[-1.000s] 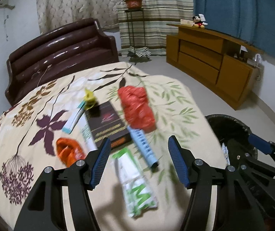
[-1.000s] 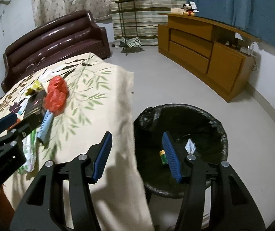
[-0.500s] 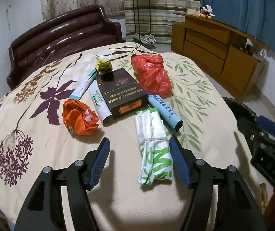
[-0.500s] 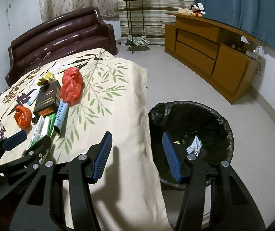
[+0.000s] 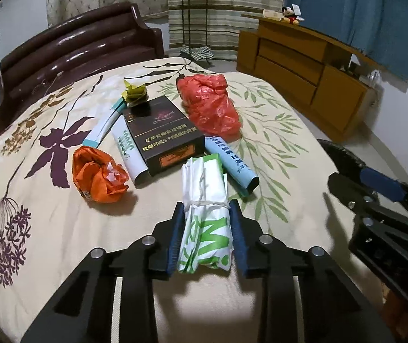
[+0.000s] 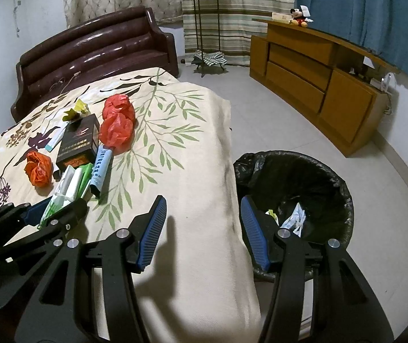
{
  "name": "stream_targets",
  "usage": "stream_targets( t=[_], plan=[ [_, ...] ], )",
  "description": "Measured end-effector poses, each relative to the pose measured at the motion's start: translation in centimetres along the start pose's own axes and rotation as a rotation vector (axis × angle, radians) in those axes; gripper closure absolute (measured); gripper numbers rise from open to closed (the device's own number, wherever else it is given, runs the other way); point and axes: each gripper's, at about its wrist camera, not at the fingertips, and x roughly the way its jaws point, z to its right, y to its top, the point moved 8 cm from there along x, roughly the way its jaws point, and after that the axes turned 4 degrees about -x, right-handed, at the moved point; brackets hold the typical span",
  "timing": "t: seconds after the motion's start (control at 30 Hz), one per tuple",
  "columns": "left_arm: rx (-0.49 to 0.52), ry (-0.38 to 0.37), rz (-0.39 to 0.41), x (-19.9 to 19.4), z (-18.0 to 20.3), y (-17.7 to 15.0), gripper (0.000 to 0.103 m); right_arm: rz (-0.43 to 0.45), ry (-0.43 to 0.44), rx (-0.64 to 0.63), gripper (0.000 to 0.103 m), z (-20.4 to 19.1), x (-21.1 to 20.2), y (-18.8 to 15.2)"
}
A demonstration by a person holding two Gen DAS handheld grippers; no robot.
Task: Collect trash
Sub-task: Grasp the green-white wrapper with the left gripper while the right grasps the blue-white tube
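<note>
Left gripper (image 5: 205,240): closed on the white-and-green wrapper (image 5: 205,214), both blue pads pressed against its sides at the near end. The wrapper is tied round the middle with a thin band and lies on the bed (image 5: 275,131), its far end reaching toward the dark box (image 5: 164,134).

Other trash on the bed, all far of the held wrapper:
- orange crumpled bag (image 5: 98,173), to the left, apart from the gripper
- white tube (image 5: 128,150), lying against the left side of the dark box
- teal-and-white carton (image 5: 104,127), left of the tube
- yellow crumpled paper (image 5: 134,93), at the far end of the box
- red plastic bag (image 5: 209,105), right of the box
- light blue tube (image 5: 231,164), touching the right side of the wrapper's far half

Right gripper (image 6: 204,228): open and holding nothing — its fingers are spread wide above the right edge of the bed, near the bin (image 6: 298,183). The bin stands on the floor just right of the bed, lined with a black bag, with a few scraps of paper inside.

Background: a brown headboard (image 6: 95,48) at the far end of the bed and a wooden cabinet (image 6: 318,80) along the right wall.
</note>
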Motion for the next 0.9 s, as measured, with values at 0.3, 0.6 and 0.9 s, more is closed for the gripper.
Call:
stream_targets(
  t=[0.3, 0.6, 0.9],
  plan=[
    [-0.041, 0.002, 0.062, -2.9, -2.5, 1.0, 0.071, 0.003, 0.032, -0.03, 0.05, -2.3, 0.5, 1.0],
    [-0.116, 0.049, 0.114, -5.1, -7.3, 2.3, 0.071, 0.013, 0.08, -0.088, 0.05, -6.1, 0.9, 2.6],
    [-0.166, 0.096, 0.105, -4.5, -11.2, 2.0, 0.071, -0.014, 0.105, -0.139, 0.06, -9.1, 2.6, 3.2]
  ],
)
